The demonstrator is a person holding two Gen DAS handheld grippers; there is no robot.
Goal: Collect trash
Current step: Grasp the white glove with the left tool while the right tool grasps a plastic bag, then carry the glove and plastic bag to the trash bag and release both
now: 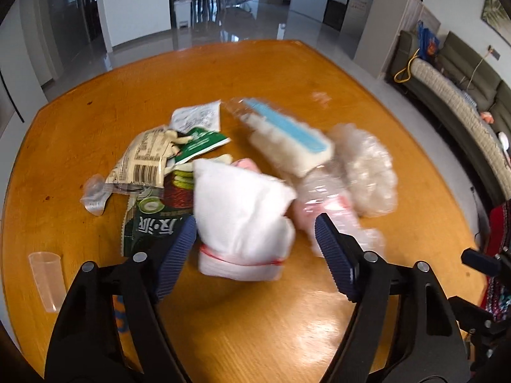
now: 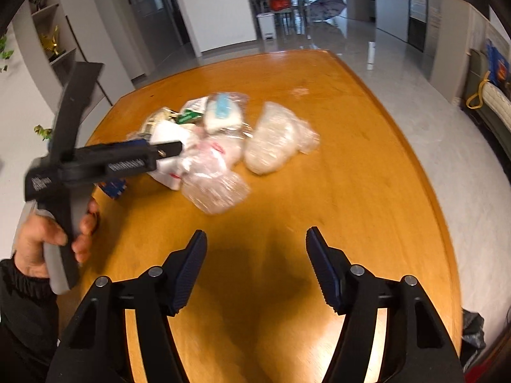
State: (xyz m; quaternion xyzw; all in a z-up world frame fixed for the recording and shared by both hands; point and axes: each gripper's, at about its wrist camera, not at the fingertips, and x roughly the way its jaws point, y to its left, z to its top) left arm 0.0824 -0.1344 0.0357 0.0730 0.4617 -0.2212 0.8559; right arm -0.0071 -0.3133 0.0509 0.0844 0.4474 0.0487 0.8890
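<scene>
Left wrist view, left to right: a clear plastic cup (image 1: 47,279) lies on its side near the table (image 1: 127,79) edge, apart from the pile. Next a small clear scrap (image 1: 92,196), then a cream barcode wrapper (image 1: 143,161) overlapping a dark green snack bag (image 1: 153,223). Behind them sit a white printed packet (image 1: 198,116) and a green sachet (image 1: 201,143).

My left gripper (image 1: 255,233) is spread wide around the white cloth pouch (image 1: 239,220). The left pad (image 1: 179,249) is at the pouch's edge; the right pad (image 1: 332,245) stands off it. Can't tell if there's real contact, the frame is motion-blurred. The pouch has a red band near its bottom end.

Right of that: a pack with a blue strip (image 1: 287,140), a crumpled clear plastic bag (image 1: 367,172), and pinkish plastic film (image 1: 322,204) under my right pad.

Right wrist view: my left hand (image 2: 48,239) grips the left tool's handle at far left, with its fingers reaching into the trash pile (image 2: 217,146) mid-table. My right gripper (image 2: 254,249) is wide, holding nothing, over bare wood near the pile but not touching it. A dark trash bag (image 2: 472,328) shows past the table's right edge.
</scene>
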